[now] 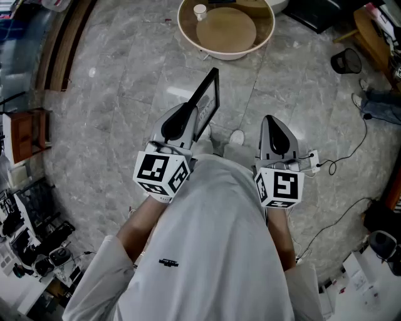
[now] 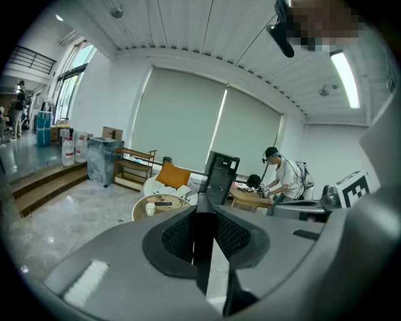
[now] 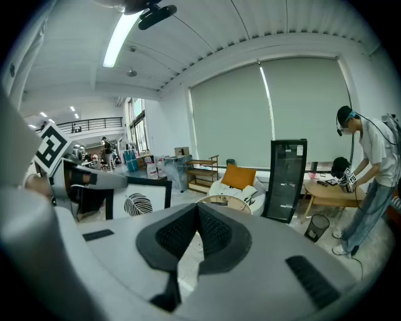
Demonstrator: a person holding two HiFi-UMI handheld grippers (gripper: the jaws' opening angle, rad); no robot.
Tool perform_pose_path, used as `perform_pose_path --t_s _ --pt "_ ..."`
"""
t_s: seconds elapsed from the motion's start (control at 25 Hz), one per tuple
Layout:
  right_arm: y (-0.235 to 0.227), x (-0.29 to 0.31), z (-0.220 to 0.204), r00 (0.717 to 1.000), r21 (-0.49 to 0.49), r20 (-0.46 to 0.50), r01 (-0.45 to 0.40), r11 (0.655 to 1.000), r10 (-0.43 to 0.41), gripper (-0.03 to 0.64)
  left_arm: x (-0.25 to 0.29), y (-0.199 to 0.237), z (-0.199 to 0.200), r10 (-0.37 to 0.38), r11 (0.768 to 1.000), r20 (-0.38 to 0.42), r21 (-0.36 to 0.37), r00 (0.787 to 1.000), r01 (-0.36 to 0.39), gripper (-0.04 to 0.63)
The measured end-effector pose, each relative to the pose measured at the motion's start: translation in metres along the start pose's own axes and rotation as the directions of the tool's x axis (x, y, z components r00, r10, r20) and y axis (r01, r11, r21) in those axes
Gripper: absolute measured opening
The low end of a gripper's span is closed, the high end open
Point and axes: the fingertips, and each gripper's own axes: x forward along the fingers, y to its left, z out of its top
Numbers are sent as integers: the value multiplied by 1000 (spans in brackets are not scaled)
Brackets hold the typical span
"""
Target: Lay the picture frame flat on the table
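— Where is the picture frame?

— You hold it up in the air, on your side of the round bench. It does not touch the bench. It hangs over the grey floor and is not lying flat.

— What has hold of it?

— Your left hand-held gripper does. Its two pads pinch the frame's thin black edge, one pad on each side. The frame stands on its edge, and its far end points toward the round bench.

— Which way does the picture face?

— It faces your right side. In the right gripper view you see a black leaf on white paper inside the black border.

— And your right hand-held gripper?

— Its tips are pressed together with nothing in them. It is on your side of the round bench too, close to your body. It is apart from the frame.

— What is on the round bench?

— A small white cup sits near its far rim.

— What stands by the round bench?

— A tall black cabinet stands just beside it, on the right in the right gripper view.
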Motion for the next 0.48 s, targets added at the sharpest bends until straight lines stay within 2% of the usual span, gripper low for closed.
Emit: perform_pose_path --t_s 0.28,0.48 --pt "10 1 -2 1000 -7 -15 4 1000 -5 5 -8 13 2 -1 1000 2 -3 1000 1 64" --pt "22 2 6 1000 10 21 19 1000 -19 6 -16 25 7 -12 1000 17 -9 1000 12 64"
